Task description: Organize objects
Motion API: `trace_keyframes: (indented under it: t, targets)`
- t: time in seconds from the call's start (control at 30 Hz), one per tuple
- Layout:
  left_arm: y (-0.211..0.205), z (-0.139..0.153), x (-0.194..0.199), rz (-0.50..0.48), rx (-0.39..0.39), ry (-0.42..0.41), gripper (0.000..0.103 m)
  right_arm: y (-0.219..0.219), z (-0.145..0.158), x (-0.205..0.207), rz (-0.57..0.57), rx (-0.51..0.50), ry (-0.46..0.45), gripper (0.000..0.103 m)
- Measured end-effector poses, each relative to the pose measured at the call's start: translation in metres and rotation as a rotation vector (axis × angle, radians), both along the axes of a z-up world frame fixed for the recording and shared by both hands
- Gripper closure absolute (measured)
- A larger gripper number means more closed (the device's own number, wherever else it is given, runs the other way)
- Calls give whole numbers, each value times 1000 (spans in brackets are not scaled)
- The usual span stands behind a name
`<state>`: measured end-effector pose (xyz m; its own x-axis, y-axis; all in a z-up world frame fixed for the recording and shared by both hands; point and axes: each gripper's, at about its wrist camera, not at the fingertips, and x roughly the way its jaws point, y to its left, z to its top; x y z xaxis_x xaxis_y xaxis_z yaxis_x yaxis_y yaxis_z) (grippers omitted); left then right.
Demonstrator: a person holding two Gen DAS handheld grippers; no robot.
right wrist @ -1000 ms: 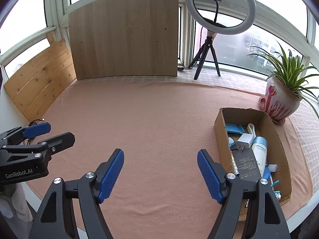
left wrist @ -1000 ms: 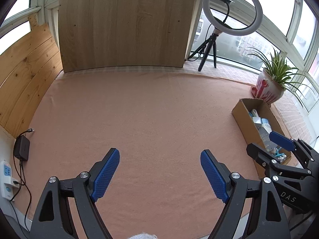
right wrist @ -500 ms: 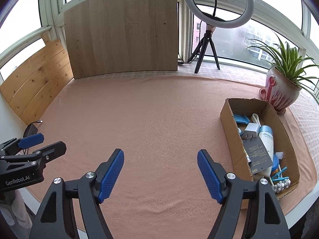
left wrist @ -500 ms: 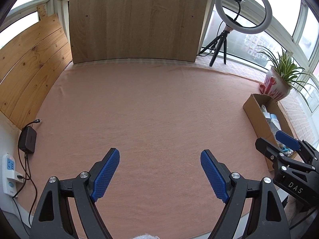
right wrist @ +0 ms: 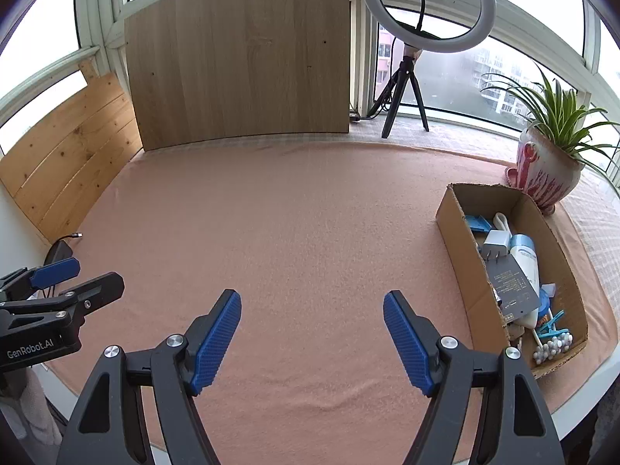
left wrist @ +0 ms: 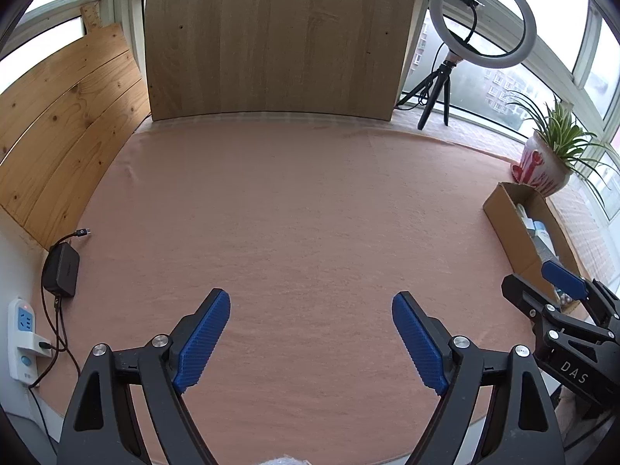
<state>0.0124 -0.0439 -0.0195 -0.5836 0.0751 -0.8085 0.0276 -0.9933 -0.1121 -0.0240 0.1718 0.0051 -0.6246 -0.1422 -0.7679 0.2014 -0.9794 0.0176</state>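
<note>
A cardboard box point(right wrist: 457, 240) lies on the peach cloth at the right; it holds a white charger plug point(right wrist: 496, 242), a white and blue tube point(right wrist: 525, 255), a dark card point(right wrist: 511, 283), blue clips point(right wrist: 552, 323) and cotton swabs point(right wrist: 550, 345). My right gripper point(right wrist: 312, 296) stands open over bare cloth, left of the box. My left gripper point(left wrist: 310, 298) hovers over the cloth further left; its jaws are opening and nothing is between them. Each gripper shows at the edge of the other's view: the right gripper point(left wrist: 538, 281) and the left gripper point(right wrist: 93, 275). The box point(left wrist: 503, 213) sits far right in the left wrist view.
A potted plant point(right wrist: 542, 178) stands just behind the box. A ring light on a tripod point(right wrist: 428, 7) and a wooden board point(right wrist: 240, 62) stand at the back, with planks along the left. A black adapter point(left wrist: 62, 269) and a power strip point(left wrist: 23, 333) lie off the cloth's left edge.
Both views have shifted a little. In the left wrist view the box has slid toward the right edge; in the right wrist view more of the box's near end shows. Nothing was picked up.
</note>
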Motion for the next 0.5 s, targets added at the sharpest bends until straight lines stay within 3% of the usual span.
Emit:
trace_keyframes:
  t: [0.5]
  targets:
    - [-5,-3,-12,33,-21,-1,15,-1,1,-3,-7,14,8,30]
